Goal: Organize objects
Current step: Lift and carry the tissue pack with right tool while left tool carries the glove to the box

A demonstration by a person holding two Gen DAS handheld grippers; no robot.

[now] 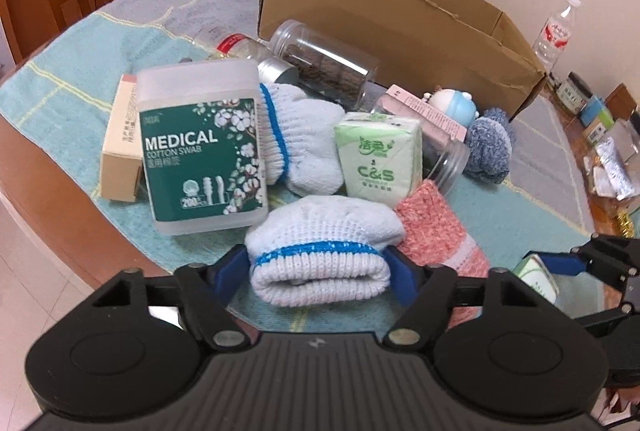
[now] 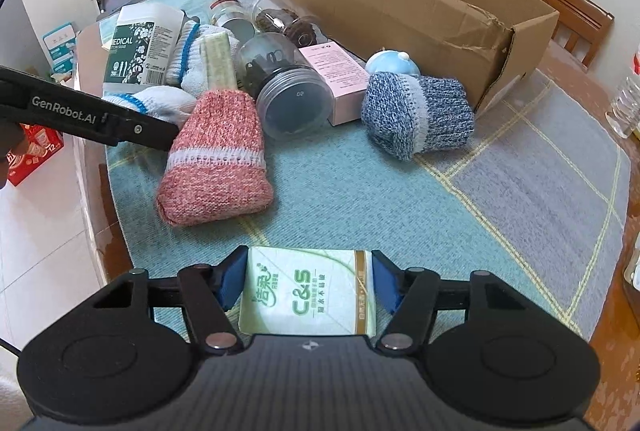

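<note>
- The left gripper (image 1: 320,263) pinches a rolled white knit glove with a blue stripe (image 1: 320,251) over the teal cloth.
- The right gripper (image 2: 308,281) clamps a green C&S tissue pack (image 2: 308,295).
- Beyond lie a pink knit roll (image 2: 216,155), a clear plastic jar (image 2: 292,99) and a blue knit roll (image 2: 416,111).
- Farthest, an open brown cardboard box (image 2: 400,15) sits on the table.

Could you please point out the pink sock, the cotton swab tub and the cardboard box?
pink sock (image 2: 216,155): right wrist view, on its pale stripe.
cotton swab tub (image 1: 200,151): left wrist view, on its green label.
cardboard box (image 2: 400,15): right wrist view, on its front wall.
</note>
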